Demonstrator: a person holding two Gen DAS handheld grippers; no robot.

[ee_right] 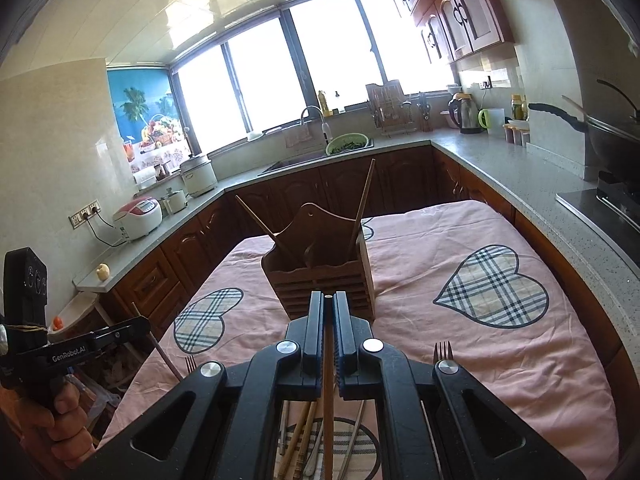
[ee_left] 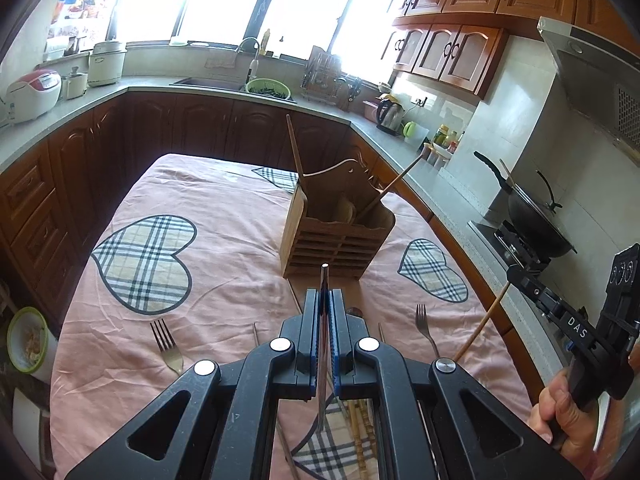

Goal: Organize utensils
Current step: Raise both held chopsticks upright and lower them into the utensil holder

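A wooden utensil holder stands on the pink tablecloth, with two wooden utensil handles sticking out; it also shows in the right wrist view. My left gripper is shut on a thin metal chopstick, held above the table just short of the holder. My right gripper is shut on a wooden chopstick, also just short of the holder. Two forks lie on the cloth. More wooden and metal utensils lie under the grippers.
The table has a pink cloth with plaid hearts. Kitchen counters surround it. A stove with a black wok is at the right. A sink with a green colander is at the back. A rice cooker sits at the left.
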